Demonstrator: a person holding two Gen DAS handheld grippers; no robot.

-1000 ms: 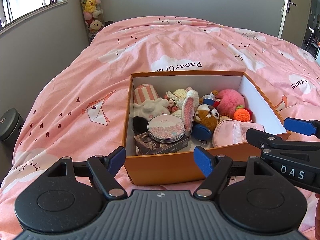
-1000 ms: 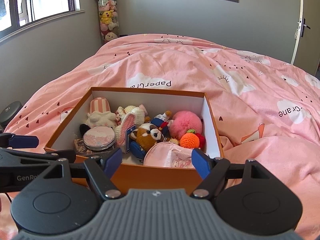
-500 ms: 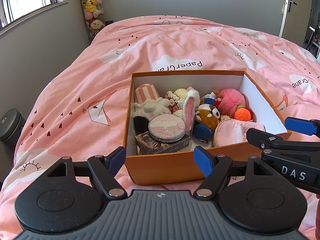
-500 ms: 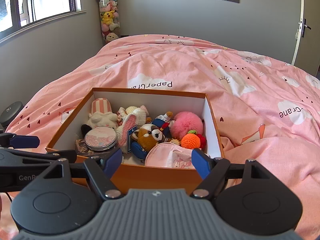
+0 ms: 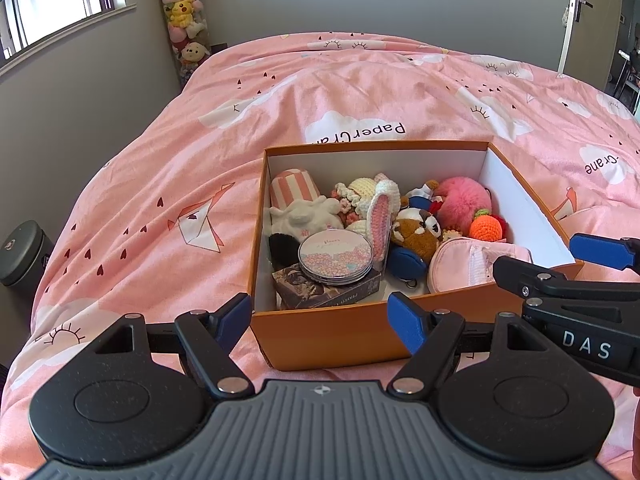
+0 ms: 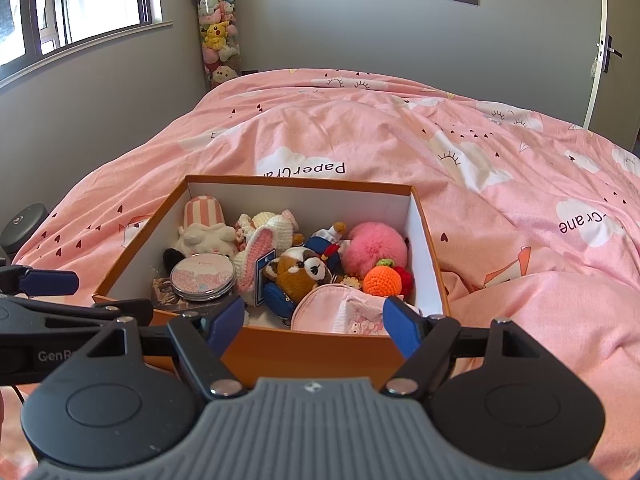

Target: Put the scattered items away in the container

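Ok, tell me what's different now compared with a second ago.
Almost nothing. Both views have drifted slightly, so the orange box sits a touch lower in each; that looks like a small shift of the grippers, not of the box. The left gripper and right gripper stay open and empty, nothing was gripped or released. The round tin, the orange ball and the other toys lie as before.

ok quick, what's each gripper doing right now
left gripper: open, holding nothing
right gripper: open, holding nothing

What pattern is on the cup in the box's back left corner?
Pink and white vertical stripes on the cup, clearest in the left wrist view.
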